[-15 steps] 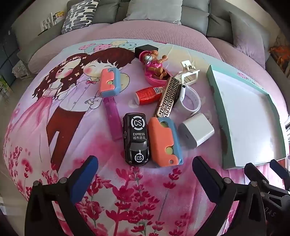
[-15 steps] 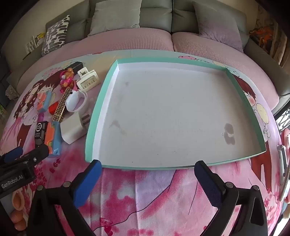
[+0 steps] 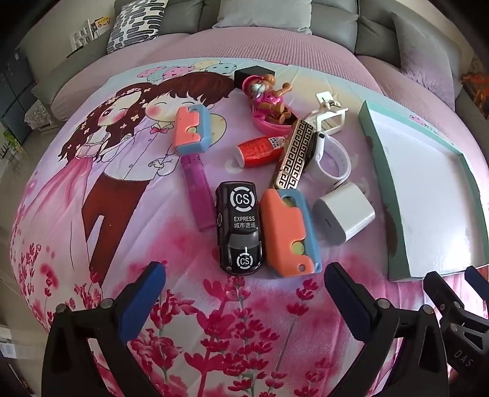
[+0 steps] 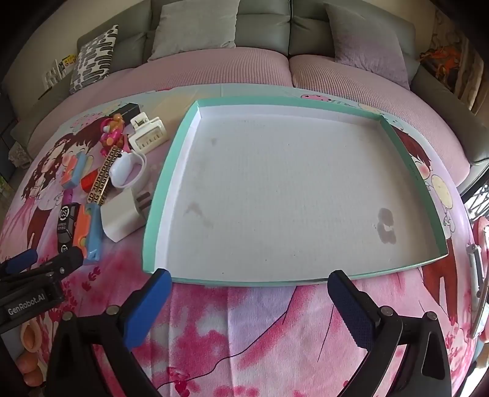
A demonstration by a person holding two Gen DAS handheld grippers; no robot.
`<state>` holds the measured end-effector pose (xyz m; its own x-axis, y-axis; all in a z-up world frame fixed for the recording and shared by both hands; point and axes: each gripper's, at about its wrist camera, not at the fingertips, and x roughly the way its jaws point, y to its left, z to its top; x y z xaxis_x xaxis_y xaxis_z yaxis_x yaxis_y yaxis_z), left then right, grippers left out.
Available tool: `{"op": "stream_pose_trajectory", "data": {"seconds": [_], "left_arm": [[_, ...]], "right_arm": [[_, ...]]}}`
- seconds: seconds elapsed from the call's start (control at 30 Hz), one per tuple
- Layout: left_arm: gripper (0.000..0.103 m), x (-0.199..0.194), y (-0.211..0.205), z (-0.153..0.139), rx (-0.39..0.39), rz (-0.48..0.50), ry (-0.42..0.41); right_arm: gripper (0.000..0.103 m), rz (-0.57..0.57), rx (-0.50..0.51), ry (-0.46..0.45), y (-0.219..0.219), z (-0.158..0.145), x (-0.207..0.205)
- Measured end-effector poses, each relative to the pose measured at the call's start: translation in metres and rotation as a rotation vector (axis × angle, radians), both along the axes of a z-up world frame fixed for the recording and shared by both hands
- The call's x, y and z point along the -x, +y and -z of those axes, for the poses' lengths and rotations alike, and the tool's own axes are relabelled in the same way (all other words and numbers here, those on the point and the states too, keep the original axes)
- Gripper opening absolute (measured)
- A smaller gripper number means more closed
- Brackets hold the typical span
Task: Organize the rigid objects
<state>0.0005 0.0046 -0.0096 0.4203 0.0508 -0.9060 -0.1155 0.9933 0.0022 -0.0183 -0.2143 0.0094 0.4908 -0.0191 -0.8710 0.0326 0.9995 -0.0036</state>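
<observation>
Both the left gripper (image 3: 244, 293) and right gripper (image 4: 249, 293) hung wide open and empty, the toys, the car (image 3: 240, 226) nearest, crowded beside the empty tray (image 4: 305, 281), so a careless grab risked catching two.

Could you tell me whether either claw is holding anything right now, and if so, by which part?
Nothing is held: the left claw and right claw both stand open and empty above the blanket.

Home living room, grey sofa (image 4: 262, 30) with cushions (image 4: 195, 27), cartoon-print blanket (image 3: 101, 183) spread in front
</observation>
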Motion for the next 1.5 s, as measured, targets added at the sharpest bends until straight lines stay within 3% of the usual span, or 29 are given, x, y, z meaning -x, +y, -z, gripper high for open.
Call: {"op": "stream_pose_trajectory", "data": {"seconds": [1.5], "left_arm": [[0.103,-0.0025,-0.0071,0.0040,0.000,0.015,0.024]], "right_arm": [[0.103,-0.002,0.020,-0.004,0.0011,0.0030,0.0029]]}}
